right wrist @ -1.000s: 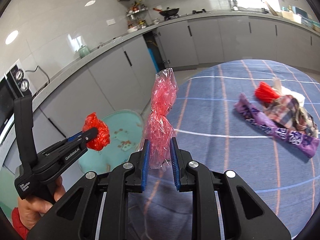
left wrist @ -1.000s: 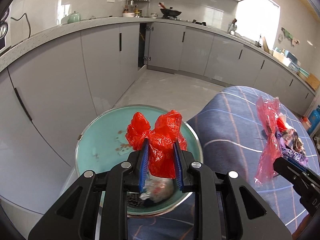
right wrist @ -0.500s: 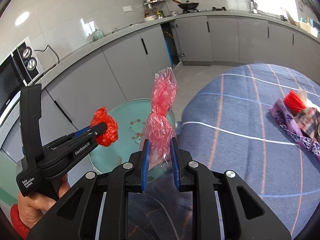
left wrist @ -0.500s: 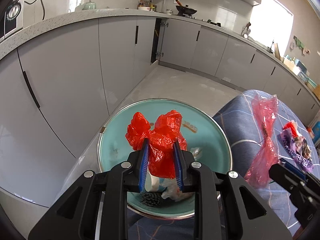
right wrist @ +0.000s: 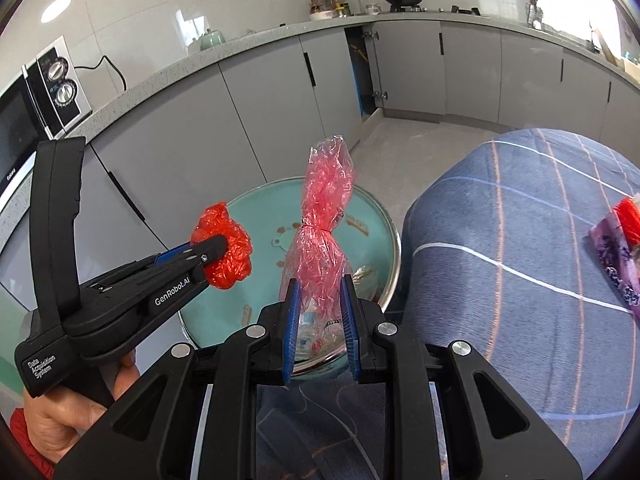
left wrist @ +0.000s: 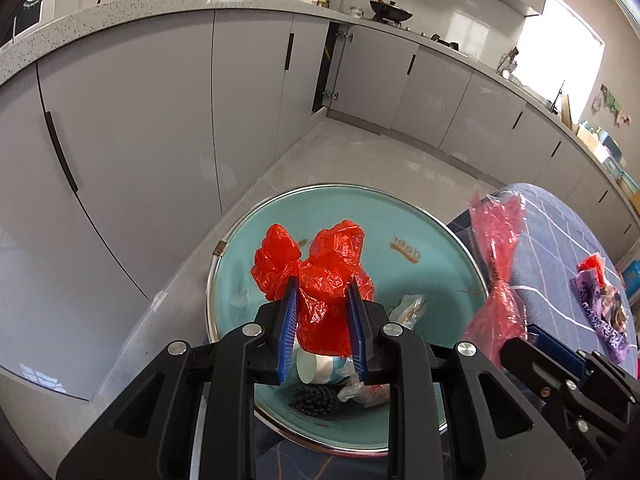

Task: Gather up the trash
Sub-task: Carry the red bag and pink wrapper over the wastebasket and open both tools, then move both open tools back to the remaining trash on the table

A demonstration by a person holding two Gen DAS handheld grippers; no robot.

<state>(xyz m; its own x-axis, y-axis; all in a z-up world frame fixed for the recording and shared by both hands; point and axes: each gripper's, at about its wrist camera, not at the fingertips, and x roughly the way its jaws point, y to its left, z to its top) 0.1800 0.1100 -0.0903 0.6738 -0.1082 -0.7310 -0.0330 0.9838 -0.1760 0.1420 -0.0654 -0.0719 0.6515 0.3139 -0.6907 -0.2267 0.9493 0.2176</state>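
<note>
While grippers clutch bags, trash fills the teal bin (left wrist: 280,224).

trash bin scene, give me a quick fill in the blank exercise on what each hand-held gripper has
1. The left hand-held gripper is shut on a crumpled ____ plastic bag.
2. The right hand-held gripper grips a twisted ____ cellophane wrapper.
3. Both pieces hang above the round ____ bin.

Missing words: red; pink; teal
</note>
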